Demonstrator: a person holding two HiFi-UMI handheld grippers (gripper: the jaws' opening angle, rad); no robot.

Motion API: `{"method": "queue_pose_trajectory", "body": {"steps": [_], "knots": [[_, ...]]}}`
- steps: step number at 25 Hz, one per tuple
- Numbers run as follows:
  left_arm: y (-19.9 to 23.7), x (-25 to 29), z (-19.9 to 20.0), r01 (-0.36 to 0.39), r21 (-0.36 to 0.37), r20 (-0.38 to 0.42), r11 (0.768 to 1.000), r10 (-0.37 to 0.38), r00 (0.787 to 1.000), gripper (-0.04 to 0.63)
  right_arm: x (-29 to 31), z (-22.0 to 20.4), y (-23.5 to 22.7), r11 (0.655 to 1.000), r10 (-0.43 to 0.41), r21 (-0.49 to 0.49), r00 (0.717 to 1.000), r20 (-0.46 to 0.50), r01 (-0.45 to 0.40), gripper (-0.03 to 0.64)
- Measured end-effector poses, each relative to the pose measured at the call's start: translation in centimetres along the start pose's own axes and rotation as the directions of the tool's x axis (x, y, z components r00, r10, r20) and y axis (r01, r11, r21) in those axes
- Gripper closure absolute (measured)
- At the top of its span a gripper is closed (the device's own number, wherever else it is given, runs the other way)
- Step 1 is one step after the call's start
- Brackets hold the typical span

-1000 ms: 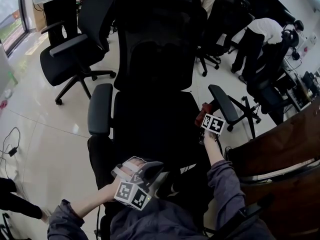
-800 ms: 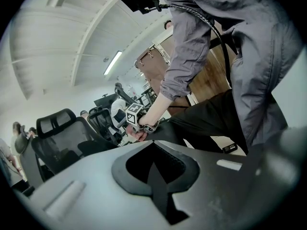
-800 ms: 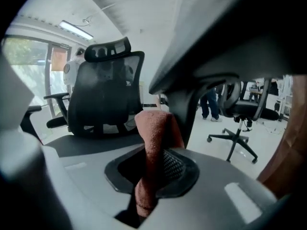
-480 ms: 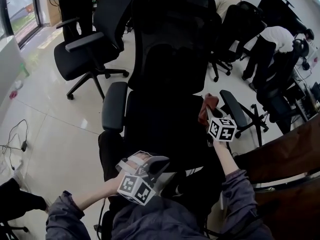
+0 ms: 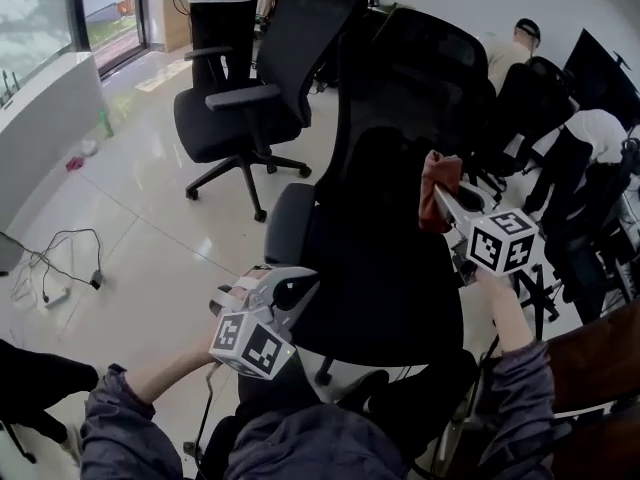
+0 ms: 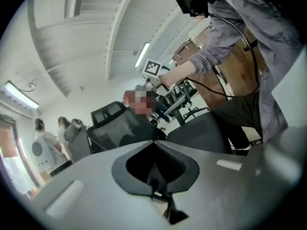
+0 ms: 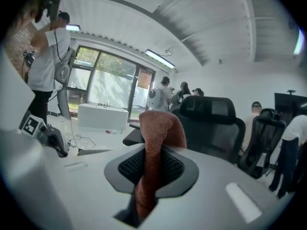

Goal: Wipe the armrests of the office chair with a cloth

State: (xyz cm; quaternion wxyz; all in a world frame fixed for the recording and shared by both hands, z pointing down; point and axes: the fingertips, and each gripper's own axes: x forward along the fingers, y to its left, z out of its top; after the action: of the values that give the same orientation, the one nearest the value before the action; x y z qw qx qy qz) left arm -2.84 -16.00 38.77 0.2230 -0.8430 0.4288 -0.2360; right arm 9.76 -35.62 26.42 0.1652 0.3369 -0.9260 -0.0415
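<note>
One reddish-brown cloth point(image 7: 156, 143) is clamped between the jaws of the right gripper point(image 5: 447, 200), raised before the backrest of the black office chair point(image 5: 400, 118). The left gripper point(image 5: 292, 290) (two jaws pressed together, nothing between) is seen near one grey armrest point(image 5: 285, 223).

The right hand-held gripper point(image 5: 447, 200) has raised the cloth point(image 5: 437, 178) beside the backrest point(image 5: 400, 98).

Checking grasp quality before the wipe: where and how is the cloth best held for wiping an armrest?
Much as the right gripper holds it now: pinch the cloth at its bunched lower part, coming from the side opposite the fold. It is doubled over, so the rounded fold sticks out past the jaw tips, a padded face to press on the armrest.
</note>
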Motion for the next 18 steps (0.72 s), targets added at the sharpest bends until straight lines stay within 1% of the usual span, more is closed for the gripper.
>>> {"method": "queue_pose_trajectory", "body": {"steps": [2,4,7,9,11,13,15,18], "knots": [[2.0,-1.0,-1.0,-0.057,-0.006,-0.029,0.998,0.056,0.998,0.578,2.3,2.3,2.1,0.996,0.079,-0.040,0.997,-0.013,-0.080,0.566],[3.8,-2.0,-1.8,-0.102,-0.011,-0.060,0.995,0.101,0.993,0.578,5.5,3.3,4.7,0.984,0.163,-0.061,0.986,-0.040,-0.166,0.566],[5.0,-4.0,-2.5,-0.149,-0.016,-0.111,0.989,0.147,0.983,0.578,10.7,3.0,9.5,0.949,0.306,-0.063,0.950,-0.061,-0.309,0.566],[5.4,-5.5,-2.5,-0.175,-0.025,-0.132,0.984,0.171,0.976,0.578,14.2,1.5,12.9,0.918,0.372,-0.100,0.921,-0.117,-0.383,0.566],[5.8,-6.9,-2.3,-0.198,-0.038,-0.143,0.980,0.190,0.971,0.578,17.7,-0.7,15.6,0.893,0.389,-0.154,0.898,-0.206,-0.422,0.566],[6.0,-7.8,-1.9,-0.212,-0.046,-0.149,0.976,0.203,0.968,0.578,21.0,-2.7,17.2,0.877,0.372,-0.203,0.883,-0.287,-0.436,0.566],[5.7,-8.2,-1.6,-0.212,-0.042,-0.147,0.976,0.204,0.968,0.578,23.2,-4.1,17.8,0.871,0.340,-0.240,0.879,-0.334,-0.429,0.566],[4.4,-8.1,-1.8,-0.193,-0.018,-0.145,0.981,0.188,0.971,0.578,25.1,-5.2,17.9,0.877,0.286,-0.269,0.883,-0.372,-0.398,0.566]]}}
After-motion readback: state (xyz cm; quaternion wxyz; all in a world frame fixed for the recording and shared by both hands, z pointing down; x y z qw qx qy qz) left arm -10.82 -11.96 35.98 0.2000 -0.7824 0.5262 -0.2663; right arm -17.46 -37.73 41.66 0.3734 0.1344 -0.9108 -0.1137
